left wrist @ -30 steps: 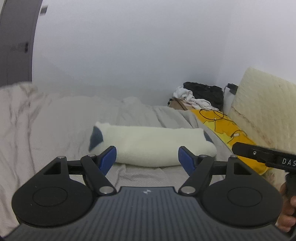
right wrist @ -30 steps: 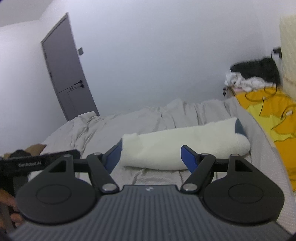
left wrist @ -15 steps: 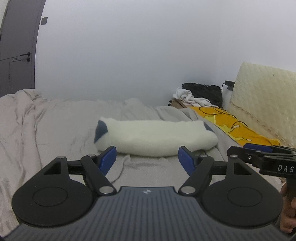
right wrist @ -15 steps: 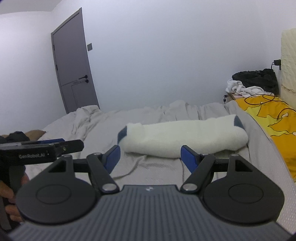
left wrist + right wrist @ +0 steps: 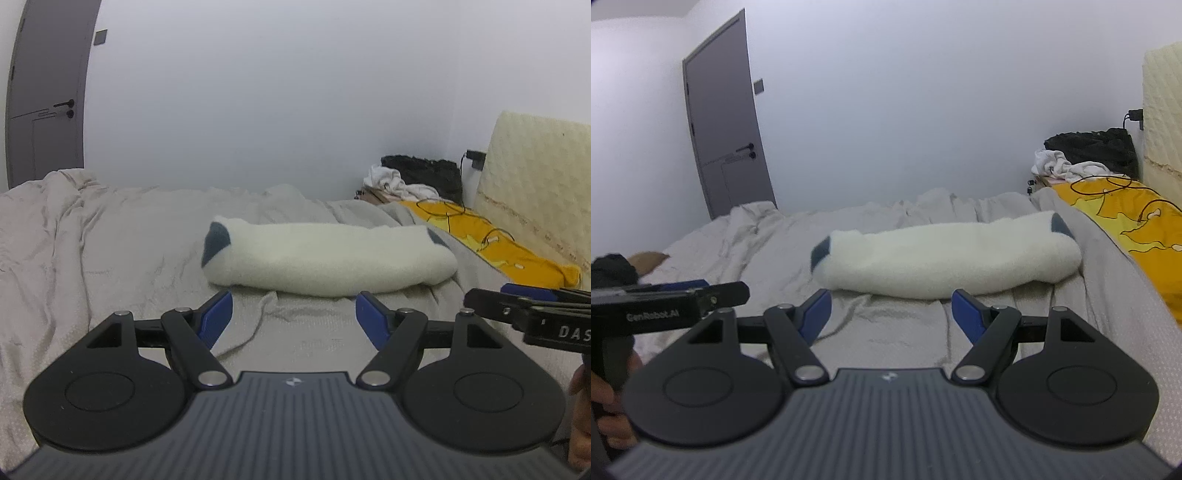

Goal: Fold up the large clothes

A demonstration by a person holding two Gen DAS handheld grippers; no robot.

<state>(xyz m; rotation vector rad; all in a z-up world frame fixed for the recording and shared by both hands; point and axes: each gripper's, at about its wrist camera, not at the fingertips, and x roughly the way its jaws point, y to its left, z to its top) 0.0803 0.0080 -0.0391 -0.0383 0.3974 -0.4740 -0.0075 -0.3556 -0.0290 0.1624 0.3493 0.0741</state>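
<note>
White fleece garment (image 5: 328, 262) lies as long folded roll across middle of bed (image 5: 110, 251), dark trim showing at both ends. Left tongs (image 5: 294, 314) spread wide, empty, short of roll's near edge. Right tongs (image 5: 891, 314) likewise wide, empty, just short of roll. Both point slightly down at roll. Step, by judgement: approach for next fold, or fold already finished; cannot tell which. Next move likely calls for tongs at each end of roll, pinching all layers together. Yellow cloth (image 5: 1126, 218) at bedside, apart.

Grey door (image 5: 729, 122), yellow sheet (image 5: 1123, 218), black bag (image 5: 424, 173).
</note>
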